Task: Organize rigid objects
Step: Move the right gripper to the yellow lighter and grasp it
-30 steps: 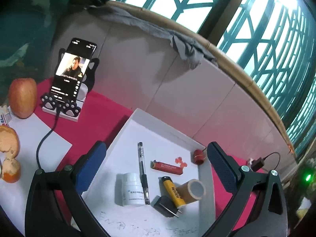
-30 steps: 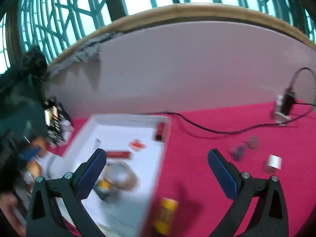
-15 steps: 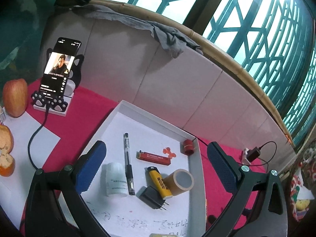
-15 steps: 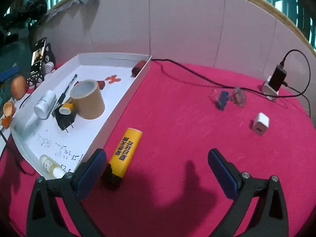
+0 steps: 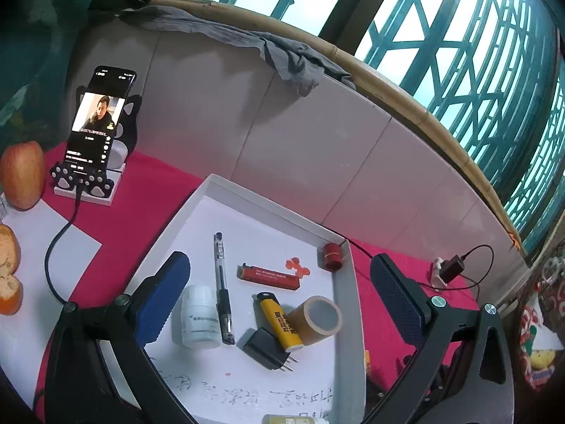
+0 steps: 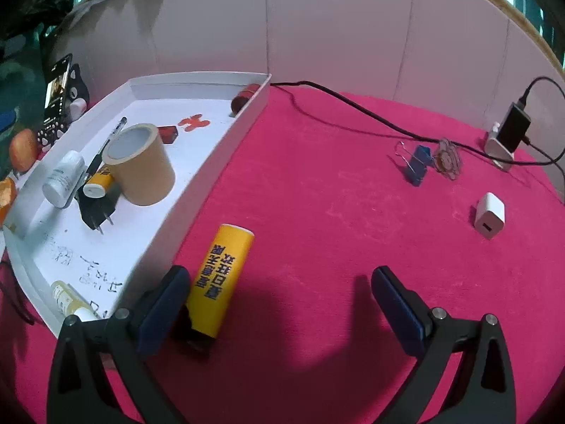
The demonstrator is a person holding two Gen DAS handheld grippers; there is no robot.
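Note:
A white tray [image 5: 344, 304] [image 6: 226, 141] on the red cloth holds a tape roll [image 5: 316, 319] [image 6: 141, 166], a pen [image 5: 222, 282], a white bottle [image 5: 199, 318] [image 6: 63, 178], a yellow lighter [image 5: 280, 321], a black plug [image 5: 265, 348] [image 6: 95, 208], a red lighter [image 5: 270, 276] and a red cap [image 5: 332, 256] [image 6: 243, 97]. A second yellow lighter [image 6: 220, 284] lies on the cloth beside the tray. My right gripper [image 6: 279, 307] is open low over the cloth, its left finger [image 6: 166, 304] next to this lighter. My left gripper [image 5: 279, 304] is open and empty above the tray.
On the cloth to the right lie a blue binder clip [image 6: 418, 162], a white charger cube [image 6: 489, 219] and a plugged black charger [image 6: 512, 129] with its cable [image 6: 339, 102]. A phone on a stand [image 5: 97, 134], an apple [image 5: 21, 175] and orange peel [image 5: 9, 275] sit left of the tray.
My right gripper has moved down and closer to the yellow lighter on the cloth. My left gripper's view has shifted slightly back over the tray. Both stay open.

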